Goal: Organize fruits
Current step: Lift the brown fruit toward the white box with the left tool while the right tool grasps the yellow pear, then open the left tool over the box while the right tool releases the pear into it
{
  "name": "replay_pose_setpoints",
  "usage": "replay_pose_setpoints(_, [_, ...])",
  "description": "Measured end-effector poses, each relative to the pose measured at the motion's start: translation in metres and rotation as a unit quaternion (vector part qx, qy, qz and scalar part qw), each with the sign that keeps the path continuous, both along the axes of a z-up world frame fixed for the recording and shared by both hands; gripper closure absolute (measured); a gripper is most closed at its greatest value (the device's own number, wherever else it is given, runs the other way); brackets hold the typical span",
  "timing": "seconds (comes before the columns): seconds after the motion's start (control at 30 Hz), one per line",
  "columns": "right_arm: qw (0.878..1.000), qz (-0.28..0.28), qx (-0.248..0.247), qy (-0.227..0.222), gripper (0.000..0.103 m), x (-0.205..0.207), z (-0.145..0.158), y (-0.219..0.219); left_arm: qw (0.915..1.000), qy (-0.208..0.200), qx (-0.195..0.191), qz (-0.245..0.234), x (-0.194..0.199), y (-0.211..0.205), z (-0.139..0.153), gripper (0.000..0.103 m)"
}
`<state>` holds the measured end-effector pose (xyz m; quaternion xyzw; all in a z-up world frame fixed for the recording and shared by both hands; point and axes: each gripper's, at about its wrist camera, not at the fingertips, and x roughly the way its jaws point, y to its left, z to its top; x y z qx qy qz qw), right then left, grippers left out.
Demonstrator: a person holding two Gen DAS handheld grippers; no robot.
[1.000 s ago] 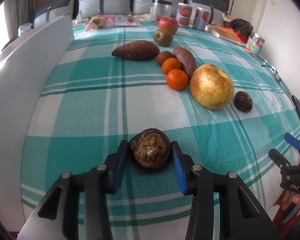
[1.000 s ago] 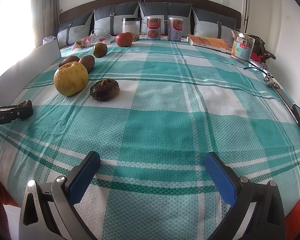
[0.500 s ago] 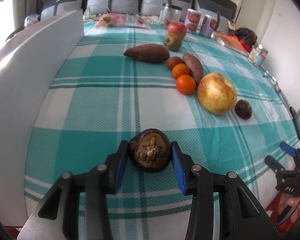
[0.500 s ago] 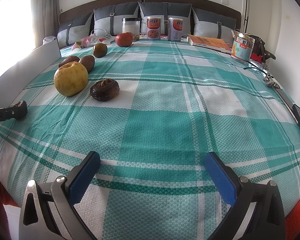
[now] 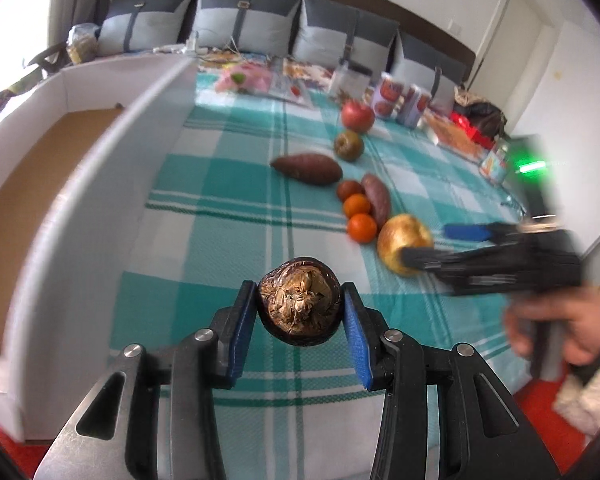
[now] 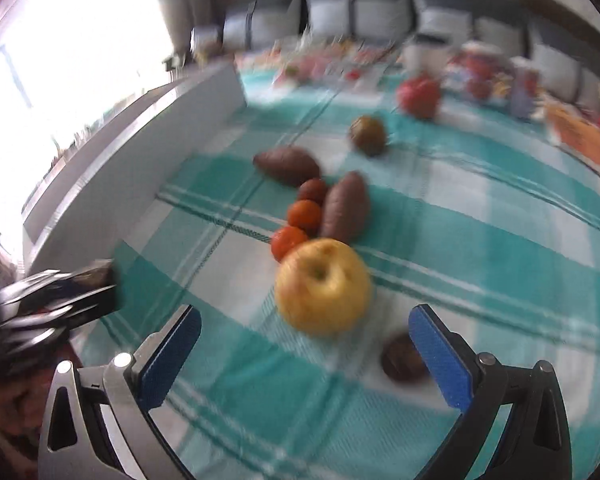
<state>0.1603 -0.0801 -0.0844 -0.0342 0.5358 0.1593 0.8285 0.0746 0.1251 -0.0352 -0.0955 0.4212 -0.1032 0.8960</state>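
Observation:
My left gripper point(image 5: 299, 312) is shut on a dark brown wrinkled fruit point(image 5: 299, 306) and holds it above the checked bedspread, beside the white box point(image 5: 80, 184). My right gripper point(image 6: 304, 344) is open, its jaws wide apart, just short of the big yellow pear point(image 6: 323, 286); it shows blurred in the left wrist view point(image 5: 440, 248) next to the pear point(image 5: 400, 240). A second dark fruit point(image 6: 402, 356) lies by the right finger point(image 6: 436, 360). Two oranges point(image 6: 296, 228), sweet potatoes point(image 6: 344, 208), a green-brown fruit point(image 6: 367, 135) and a red apple point(image 6: 418, 96) lie beyond.
The white box has a brown cardboard floor point(image 5: 24, 188) and a tall wall along the bed's left side. Cans and a jar point(image 5: 396, 98) stand near the pillows point(image 5: 244, 20). Books and a tin point(image 5: 492, 164) lie at the far right.
My left gripper has lifted with the dark fruit, so the box's inside now shows. My right gripper has swung fast left and forward, up to the yellow pear.

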Motion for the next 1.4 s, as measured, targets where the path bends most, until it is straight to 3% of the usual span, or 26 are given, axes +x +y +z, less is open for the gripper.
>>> replay_pose_setpoints(0.03, [1.0,-0.002,-0.016,0.014,0.006,0.007,-0.008,0.004,1.0,-0.003,-0.004,0.005,-0.003,0.007,0.007,0.06])
replay_pose_setpoints(0.07, [0.999,-0.002,-0.028,0.039,0.026,0.016,-0.017,0.006,0.9999,-0.006,-0.009,0.01,-0.005,0.015,0.015,0.06])
replay_pose_setpoints(0.1, [0.998,-0.005,-0.033,0.057,0.036,0.021,-0.025,0.006,0.9998,-0.01,-0.013,0.014,-0.008,0.023,0.022,0.06])
replay_pose_setpoints(0.23, [0.998,-0.014,-0.014,0.059,0.037,0.016,-0.016,-0.001,0.9987,-0.029,-0.025,0.034,-0.012,0.06,0.053,0.06])
replay_pose_setpoints(0.37, [0.997,-0.016,0.06,0.035,0.037,0.006,0.025,0.006,0.9964,-0.049,-0.016,0.067,-0.004,0.107,0.074,0.06])
replay_pose_setpoints(0.47, [0.994,0.014,0.106,0.014,0.037,0.008,0.067,0.046,0.9933,-0.047,0.003,0.106,0.008,0.144,0.072,0.06])
replay_pose_setpoints(0.63, [0.978,0.102,0.181,0.007,0.037,0.015,0.114,0.162,0.9829,-0.012,0.01,0.183,0.016,0.209,0.046,0.06])
replay_pose_setpoints(0.77, [0.97,0.164,0.181,0.016,0.037,0.018,0.109,0.261,0.9736,0.02,0.009,0.227,0.008,0.243,0.024,0.06])
replay_pose_setpoints(0.97, [0.972,0.198,0.121,0.041,0.037,0.022,0.06,0.358,0.9693,0.043,0.013,0.242,-0.004,0.263,0.004,0.059])
replay_pose_setpoints(1.07, [0.974,0.2,0.097,0.046,0.037,0.028,0.041,0.368,0.9692,0.042,0.02,0.242,-0.001,0.268,0.001,0.057])
replay_pose_setpoints(1.2, [0.979,0.174,0.105,0.036,0.032,0.038,0.036,0.359,0.9655,0.034,0.024,0.257,-0.009,0.271,0.002,0.029])
replay_pose_setpoints(1.27, [0.98,0.164,0.115,0.019,0.016,0.037,0.046,0.348,0.9652,0.026,0.012,0.26,-0.013,0.27,0.006,0.029])
replay_pose_setpoints(1.4, [0.981,0.152,0.118,-0.033,0.011,0.024,0.071,0.303,0.9674,-0.007,0.0,0.253,-0.021,0.255,0.025,0.027])
